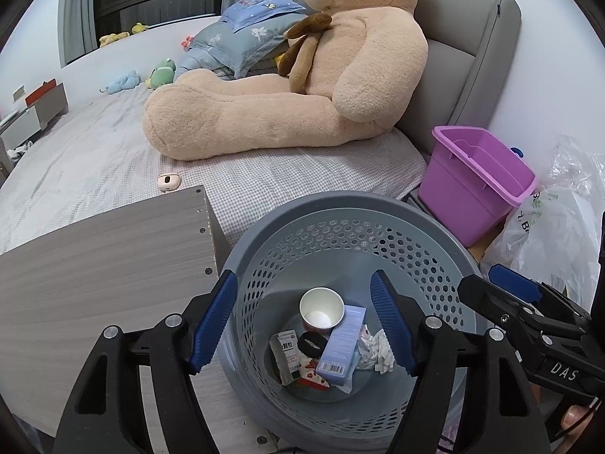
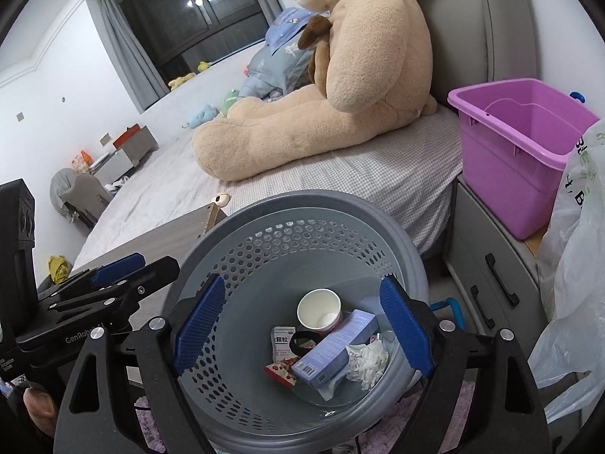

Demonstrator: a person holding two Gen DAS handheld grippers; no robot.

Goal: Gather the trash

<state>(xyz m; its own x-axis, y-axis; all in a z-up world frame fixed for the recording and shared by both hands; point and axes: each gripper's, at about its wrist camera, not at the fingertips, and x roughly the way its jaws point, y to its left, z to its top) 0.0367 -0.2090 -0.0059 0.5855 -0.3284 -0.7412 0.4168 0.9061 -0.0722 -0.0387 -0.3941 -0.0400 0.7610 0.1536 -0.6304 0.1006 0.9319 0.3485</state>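
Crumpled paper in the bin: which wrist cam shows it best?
Right wrist view. The crumpled paper lies in plain sight on the floor of the bin, beside the blue box. In the left wrist view the paper is partly cut off by a blue pad of the left tongs.

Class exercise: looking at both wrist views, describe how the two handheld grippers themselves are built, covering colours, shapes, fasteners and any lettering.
Both are alike: the left gripper and right gripper have black angular frames with cut-out openings, silver round bolt heads, and two long fingers faced with ribbed blue pads. Seen from the side, the right one carries white letters "DAS"; the left one reads "GenRobot" in part. No sleeve is visible.
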